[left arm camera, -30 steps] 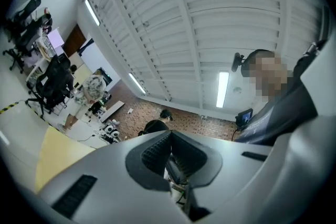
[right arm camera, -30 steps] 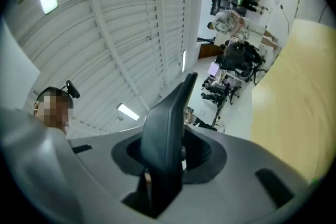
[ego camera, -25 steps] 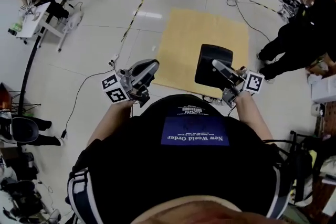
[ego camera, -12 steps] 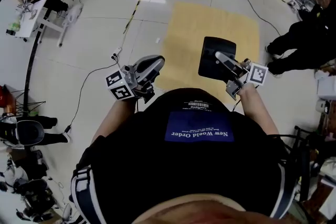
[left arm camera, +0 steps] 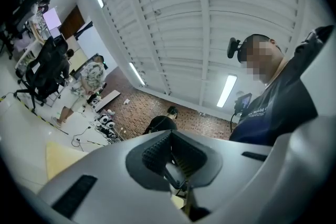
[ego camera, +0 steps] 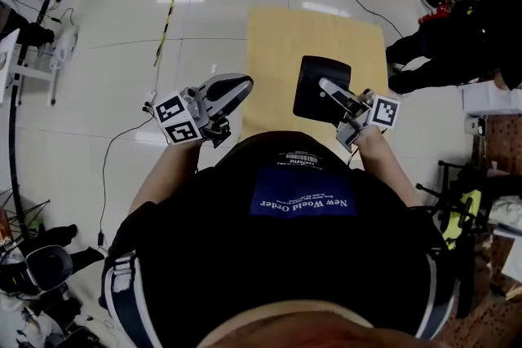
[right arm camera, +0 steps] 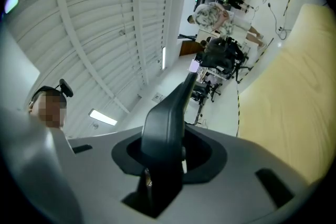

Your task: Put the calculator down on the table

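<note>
Head view is showing the right gripper [ego camera: 328, 87] clamping the dark calculator [ego camera: 310, 100] between its fingers, above the pale wooden worktop [ego camera: 318, 37]. On the left gripper [ego camera: 238, 85], the fingers are sitting pressed together, holding nothing.

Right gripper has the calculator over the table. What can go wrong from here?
1. The right gripper pinches the calculator at one end only. Most of it sticks out past the jaws, so it may pivot or slip.
2. It appears to hang well clear above the table. Opening now would likely drop it rather than set it down.
</note>
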Demonstrator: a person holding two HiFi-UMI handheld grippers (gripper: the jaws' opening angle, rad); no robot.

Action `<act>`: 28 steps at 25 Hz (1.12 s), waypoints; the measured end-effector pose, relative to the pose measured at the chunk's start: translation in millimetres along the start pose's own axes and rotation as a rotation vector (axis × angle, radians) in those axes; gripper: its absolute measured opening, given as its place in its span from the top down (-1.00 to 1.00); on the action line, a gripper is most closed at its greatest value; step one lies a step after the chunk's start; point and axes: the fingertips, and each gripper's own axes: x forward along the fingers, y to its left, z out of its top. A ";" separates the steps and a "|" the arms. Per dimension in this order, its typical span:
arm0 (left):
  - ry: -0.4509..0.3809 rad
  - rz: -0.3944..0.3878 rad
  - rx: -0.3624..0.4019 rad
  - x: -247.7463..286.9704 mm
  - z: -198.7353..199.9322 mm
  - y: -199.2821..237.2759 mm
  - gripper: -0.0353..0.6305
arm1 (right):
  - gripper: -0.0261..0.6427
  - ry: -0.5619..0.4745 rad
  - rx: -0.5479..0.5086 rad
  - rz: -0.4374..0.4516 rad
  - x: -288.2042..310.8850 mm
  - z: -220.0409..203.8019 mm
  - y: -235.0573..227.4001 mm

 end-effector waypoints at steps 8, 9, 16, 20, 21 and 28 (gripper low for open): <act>-0.048 0.091 -0.086 23.5 -2.1 26.4 0.88 | 0.58 0.093 0.022 -0.101 -3.4 35.5 -61.2; -0.059 0.116 -0.104 24.0 -4.5 28.5 0.88 | 0.58 0.130 0.016 -0.116 1.5 38.9 -78.3; -0.038 0.255 -0.142 -13.6 -58.3 53.6 0.88 | 0.58 0.256 0.033 -0.233 58.0 26.7 -222.4; -0.051 0.305 -0.124 -26.1 -60.5 88.3 0.88 | 0.58 0.261 0.047 -0.293 107.4 53.2 -275.0; -0.046 0.306 -0.124 -28.3 -63.2 96.7 0.88 | 0.58 0.261 0.041 -0.285 121.8 58.7 -283.1; -0.042 0.235 -0.194 -31.6 -82.2 136.0 0.88 | 0.58 0.292 -0.004 -0.363 200.5 81.8 -346.1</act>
